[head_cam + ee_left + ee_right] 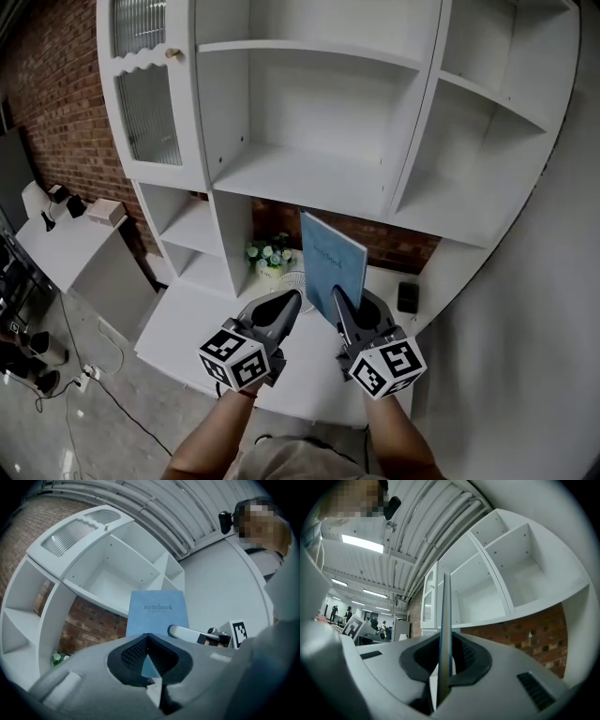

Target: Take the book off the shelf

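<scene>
The left gripper [287,302] hangs just beside the book, its jaws closed together on nothing. The blue notebook [331,259] stands upright in the air in front of the white shelf unit [300,178], clear of its boards. The right gripper [337,296] clamps its lower edge. The notebook looks thin, light and smooth-covered. Pinched at one edge it may pivot or slip, so a deeper bite onto the cover seems steadier.

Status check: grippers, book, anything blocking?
Right gripper shut on thin blue notebook, held upright. Left gripper shut, empty, beside it. Notebook out of white shelf unit; nothing blocking.
</scene>
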`<control>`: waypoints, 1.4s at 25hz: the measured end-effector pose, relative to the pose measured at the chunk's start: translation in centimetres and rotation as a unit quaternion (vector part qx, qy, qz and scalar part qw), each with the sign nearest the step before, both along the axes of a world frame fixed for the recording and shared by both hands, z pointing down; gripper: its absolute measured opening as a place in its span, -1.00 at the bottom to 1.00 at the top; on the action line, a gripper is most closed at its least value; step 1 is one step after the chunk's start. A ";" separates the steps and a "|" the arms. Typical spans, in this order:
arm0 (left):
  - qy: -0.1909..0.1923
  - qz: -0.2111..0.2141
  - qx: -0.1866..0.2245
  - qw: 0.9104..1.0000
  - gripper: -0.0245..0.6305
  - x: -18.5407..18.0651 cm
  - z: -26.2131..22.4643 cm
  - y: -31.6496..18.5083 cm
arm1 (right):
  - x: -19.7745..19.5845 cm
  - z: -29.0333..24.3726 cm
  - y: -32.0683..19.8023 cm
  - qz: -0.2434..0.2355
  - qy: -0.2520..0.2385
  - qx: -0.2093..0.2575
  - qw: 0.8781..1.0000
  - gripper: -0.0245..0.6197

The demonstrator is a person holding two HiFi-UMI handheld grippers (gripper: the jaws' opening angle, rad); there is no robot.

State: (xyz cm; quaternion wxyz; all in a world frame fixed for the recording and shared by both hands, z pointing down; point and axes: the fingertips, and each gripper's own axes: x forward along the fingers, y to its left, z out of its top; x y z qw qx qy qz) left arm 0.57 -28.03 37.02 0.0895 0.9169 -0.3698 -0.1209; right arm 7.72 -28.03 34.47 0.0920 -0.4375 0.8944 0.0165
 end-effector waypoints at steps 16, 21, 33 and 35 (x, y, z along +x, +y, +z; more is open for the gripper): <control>-0.028 -0.041 -0.062 0.997 -0.90 0.5 7.4 1.5 | -1.4 10.0 1.0 -0.074 -0.009 -0.100 0.992 -0.76; -0.038 -0.055 -0.076 0.995 -0.90 0.7 8.9 1.7 | -1.7 12.1 1.4 -0.092 -0.002 -0.116 0.989 -0.76; -0.046 -0.078 -0.092 0.992 -0.90 1.6 11.2 2.2 | -2.0 14.8 1.8 -0.114 0.005 -0.133 0.985 -0.76; -0.047 -0.081 -0.092 0.991 -0.90 1.6 11.2 2.2 | -2.0 14.9 1.9 -0.115 0.009 -0.132 0.985 -0.76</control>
